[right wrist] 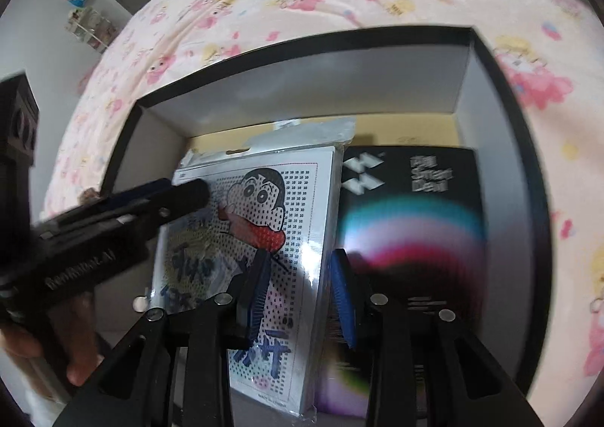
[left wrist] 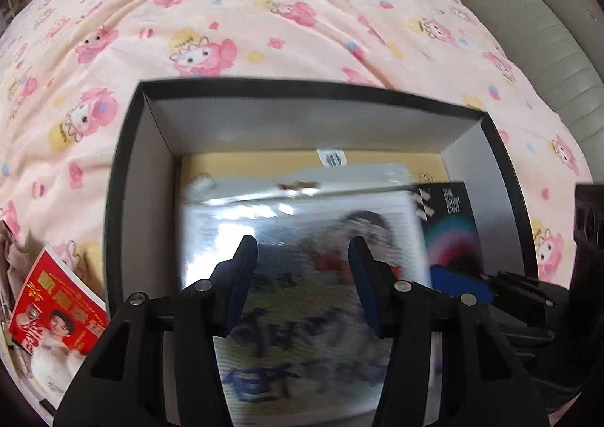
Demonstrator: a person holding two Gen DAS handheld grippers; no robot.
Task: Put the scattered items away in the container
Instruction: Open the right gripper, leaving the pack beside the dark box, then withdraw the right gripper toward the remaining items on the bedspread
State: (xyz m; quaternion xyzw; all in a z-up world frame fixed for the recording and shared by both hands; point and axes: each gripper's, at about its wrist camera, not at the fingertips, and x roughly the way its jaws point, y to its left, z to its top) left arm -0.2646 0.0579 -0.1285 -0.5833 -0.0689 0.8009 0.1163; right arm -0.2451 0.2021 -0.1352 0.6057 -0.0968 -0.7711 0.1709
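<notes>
A black container [left wrist: 124, 170] [right wrist: 528, 162] with grey inner walls sits on the pink bedspread. Inside lies a plastic-wrapped cartoon bead-pattern pack [left wrist: 302, 223] [right wrist: 302, 208] beside a black "Smart" box with a rainbow arc [left wrist: 453, 230] [right wrist: 411, 223]. My left gripper [left wrist: 302, 242] hovers open over the pack, nothing between its fingers; in the right wrist view its tip [right wrist: 188, 193] sits at the pack's upper left corner. My right gripper [right wrist: 302, 257] stands partly open, straddling the pack's right edge, with no visible pinch. One of its blue fingers [left wrist: 456, 281] shows in the left wrist view.
A red magazine [left wrist: 56, 313] lies on the bedspread [left wrist: 264, 11] left of the container. A grey padded headboard [left wrist: 536, 34] borders the bed on the right. A hand [right wrist: 75, 351] holds the left gripper. A shelf with toys [right wrist: 87, 23] stands by the far wall.
</notes>
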